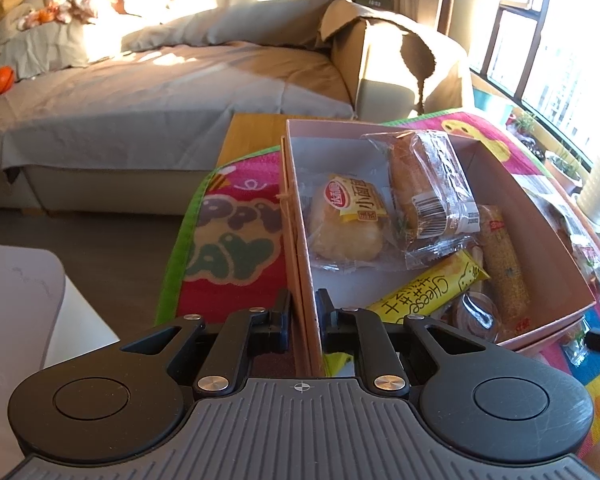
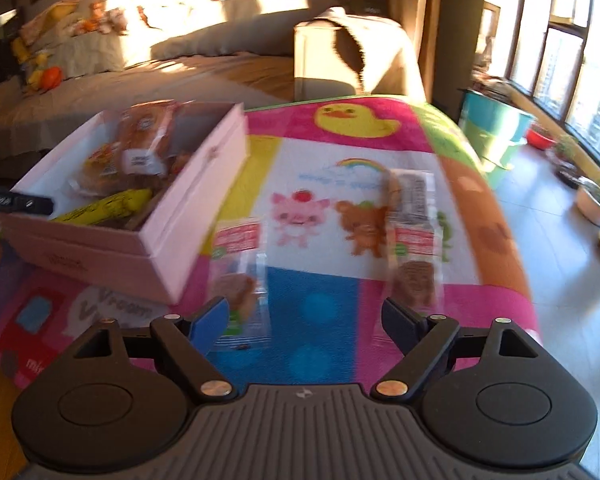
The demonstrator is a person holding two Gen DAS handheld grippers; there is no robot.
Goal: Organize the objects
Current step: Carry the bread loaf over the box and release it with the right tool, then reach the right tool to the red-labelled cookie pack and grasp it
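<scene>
**Right wrist view: open gripper over loose snack packets; box wall held by the other tool**

Right wrist view: the right gripper [image 2: 304,318] is seen with its jaws spread wide and nothing between them. Ahead of its left finger a snack packet [image 2: 236,276] with a red label lies flat on the colourful play mat [image 2: 312,184]; a second similar packet [image 2: 414,256] lies ahead of the right finger, and a third wrapped item [image 2: 410,190] sits just beyond that. The frame is blurred, so labels cannot be read.

Left wrist view: the left gripper [image 1: 303,318] is pressed together on the near wall of the pink box [image 1: 300,216], one finger inside and one outside. Ahead of it, inside the box, a round wrapped bun [image 1: 346,226], a long wrapped bread [image 1: 428,184], a yellow cheese stick pack [image 1: 424,296] and a corn-pattern pack [image 1: 502,256] are already lodged.

Risks are judged as follows. The packets are thin and flat, so only film may be nipped and the packet dropped. The open jaws sit between two packets, so either could be pushed aside. The box is filling, and a carelessly released packet could ride over its rim.
</scene>
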